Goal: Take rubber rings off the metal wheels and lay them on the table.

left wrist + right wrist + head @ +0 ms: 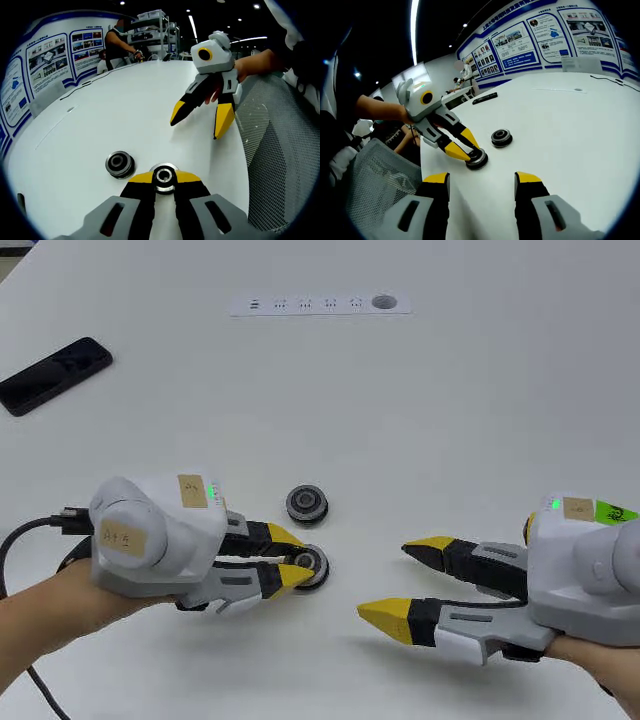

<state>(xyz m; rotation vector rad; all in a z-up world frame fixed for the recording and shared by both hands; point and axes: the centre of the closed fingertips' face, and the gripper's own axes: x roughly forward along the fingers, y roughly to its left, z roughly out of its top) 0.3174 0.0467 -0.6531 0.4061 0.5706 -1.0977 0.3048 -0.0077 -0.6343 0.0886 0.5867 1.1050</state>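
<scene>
Two small metal wheels with dark rubber rings lie on the white table. The nearer wheel sits between the yellow tips of my left gripper, which is shut on its sides. The other wheel lies free just beyond it. My right gripper hovers to the right of the held wheel, open, with nothing between its jaws and its tips pointing toward the wheel.
A black phone lies at the far left of the table. A white socket panel is set into the table at the back. A black cable trails from the left gripper. A mesh chair stands beside the table.
</scene>
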